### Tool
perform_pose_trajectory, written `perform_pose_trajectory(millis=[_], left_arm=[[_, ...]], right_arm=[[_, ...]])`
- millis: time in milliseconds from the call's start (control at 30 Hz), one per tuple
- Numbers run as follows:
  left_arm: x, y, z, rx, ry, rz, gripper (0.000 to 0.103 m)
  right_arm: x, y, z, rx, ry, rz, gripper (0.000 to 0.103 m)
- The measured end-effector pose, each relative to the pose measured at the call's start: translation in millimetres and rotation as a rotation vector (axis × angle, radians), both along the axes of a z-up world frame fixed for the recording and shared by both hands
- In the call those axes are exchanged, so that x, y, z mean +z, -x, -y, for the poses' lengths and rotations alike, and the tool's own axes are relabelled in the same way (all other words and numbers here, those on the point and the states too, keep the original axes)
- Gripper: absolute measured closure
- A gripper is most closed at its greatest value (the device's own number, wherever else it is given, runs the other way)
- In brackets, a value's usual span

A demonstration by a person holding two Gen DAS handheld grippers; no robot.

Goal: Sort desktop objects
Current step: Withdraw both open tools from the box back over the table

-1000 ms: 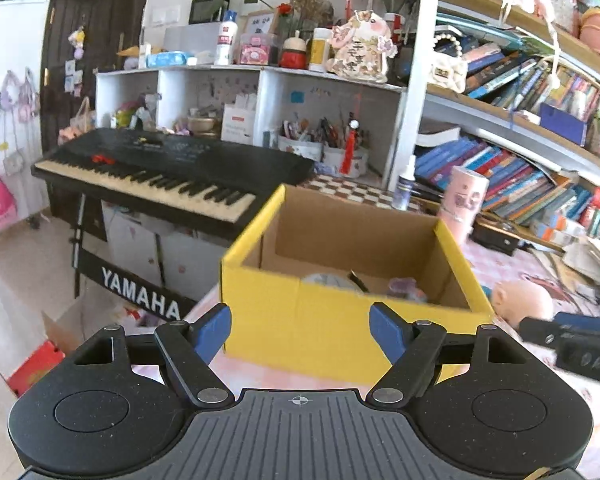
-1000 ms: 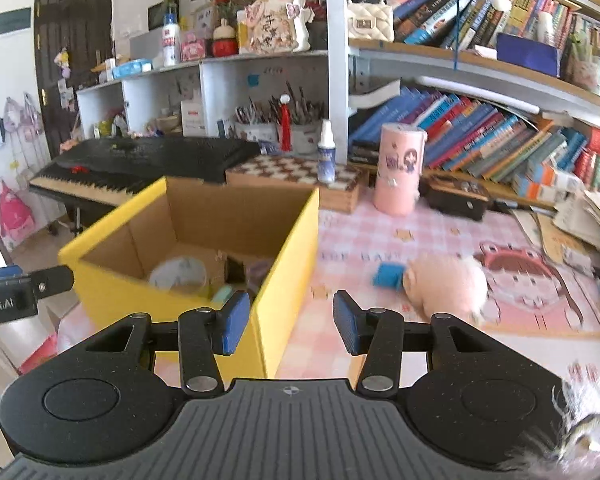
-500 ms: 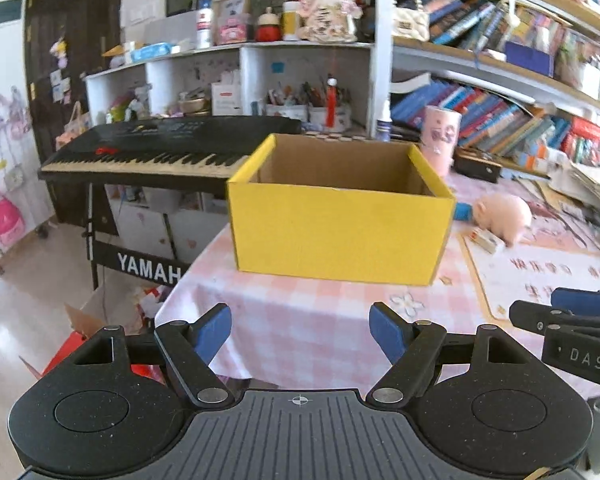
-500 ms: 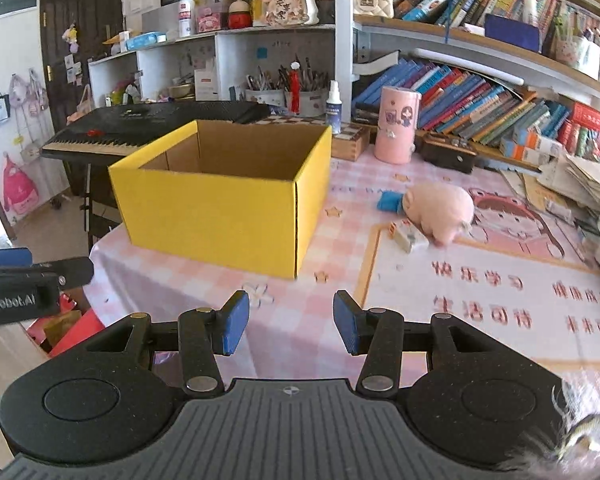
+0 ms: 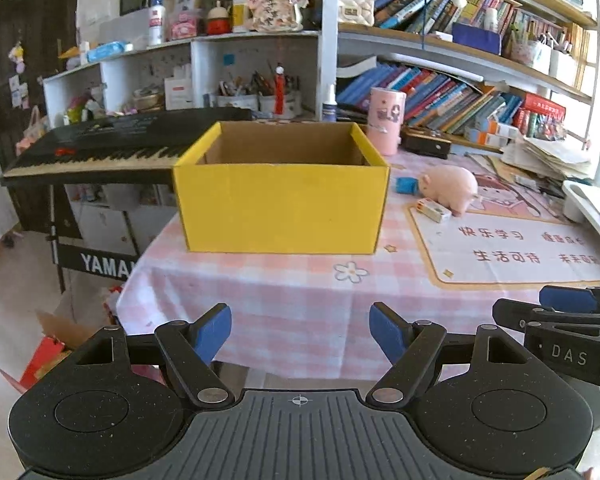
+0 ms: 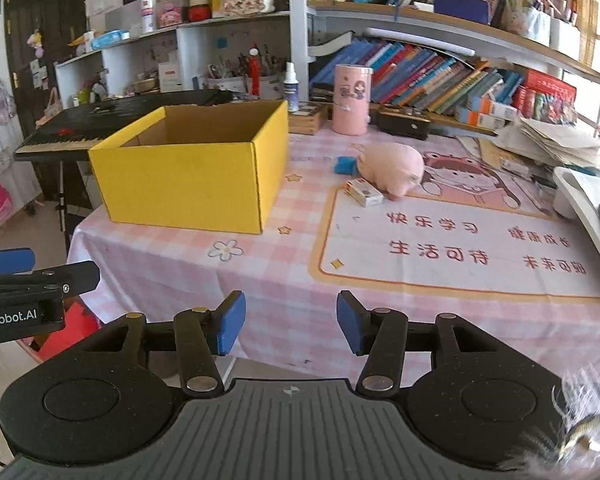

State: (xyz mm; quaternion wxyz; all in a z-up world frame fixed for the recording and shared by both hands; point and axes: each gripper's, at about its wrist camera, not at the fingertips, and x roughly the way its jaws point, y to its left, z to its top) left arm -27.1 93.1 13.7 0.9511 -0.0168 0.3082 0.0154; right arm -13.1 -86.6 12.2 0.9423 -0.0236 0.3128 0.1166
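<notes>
both tongs hang back off the near edge of the bench, the left tongs and the right tongs each spread wide with nothing between the blue pads. what is left to sort lies on the pink checked cloth to the right of the yellow cardboard box: a pink plush pig, a small white carton touching or just beside its near side, and a little blue block at its far side, between the pig and the box. the pig looks soft and light, so it should squash under the pads rather than slip; taking it across the middle of the body, where it is fullest, seems the safest hold, since a pinch on the snout or a leg would likely let it droop and swing. the carton looks like thin card, stiff along its edges but easy to dent, so a gentle squeeze across its short width would suit it. the blue block is small and low, and whether it is hard or spongy cannot be told from here; it would want the pads brought right down to the cloth. the box stands open-topped, and its inside is hidden from both views.
</notes>
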Motion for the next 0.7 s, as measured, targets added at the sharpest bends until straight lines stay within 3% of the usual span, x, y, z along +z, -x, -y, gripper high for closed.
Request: perform_pose_trajectory(millis=[700], left_arm=[[-9.1, -33.1, 53.3, -0.178, 0.012, -0.061, 0.025]], right_arm=[[2.1, -4.6, 48.3, -0.166, 0.024, -0.03, 0.052]])
